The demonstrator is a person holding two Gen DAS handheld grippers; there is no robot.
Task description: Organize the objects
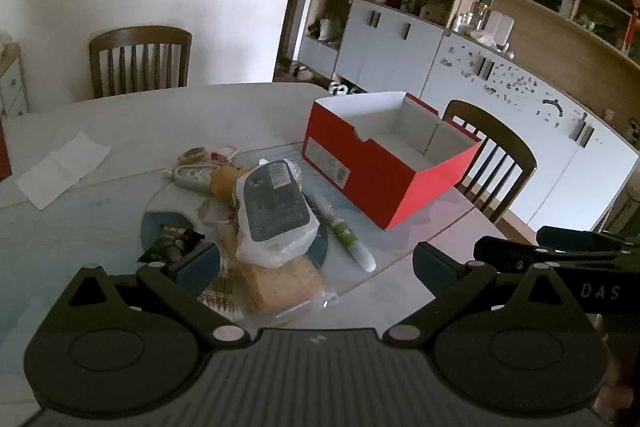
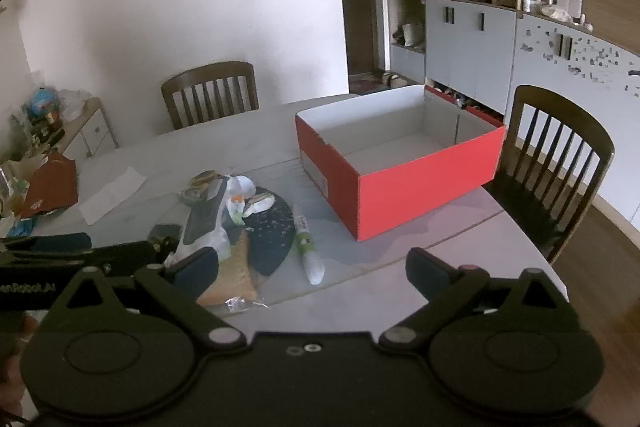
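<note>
An open red box (image 1: pixel 384 183) (image 2: pixel 404 183) with a white, empty inside stands on the pale table (image 1: pixel 132 119). Left of it lies a heap of packets: a clear bag with a dark grey label (image 1: pixel 274 211) (image 2: pixel 206 217), a flat tan packet (image 1: pixel 280 283) (image 2: pixel 232 275), a small black snack bag (image 1: pixel 172 239), and a white tube with a green label (image 1: pixel 348 237) (image 2: pixel 306 243). My left gripper (image 1: pixel 316 267) hangs open above the heap's near edge. My right gripper (image 2: pixel 312 273) is open too, over the table just right of the heap. Neither holds anything.
A white paper sheet (image 1: pixel 64 167) (image 2: pixel 112 195) lies at the left of the table. Wooden chairs stand at the far side (image 1: pixel 140 61) (image 2: pixel 210 91) and at the right (image 2: pixel 556 163). Cabinets and shelves (image 2: pixel 472 39) line the right wall. Clutter (image 2: pixel 44 183) sits at the table's left end.
</note>
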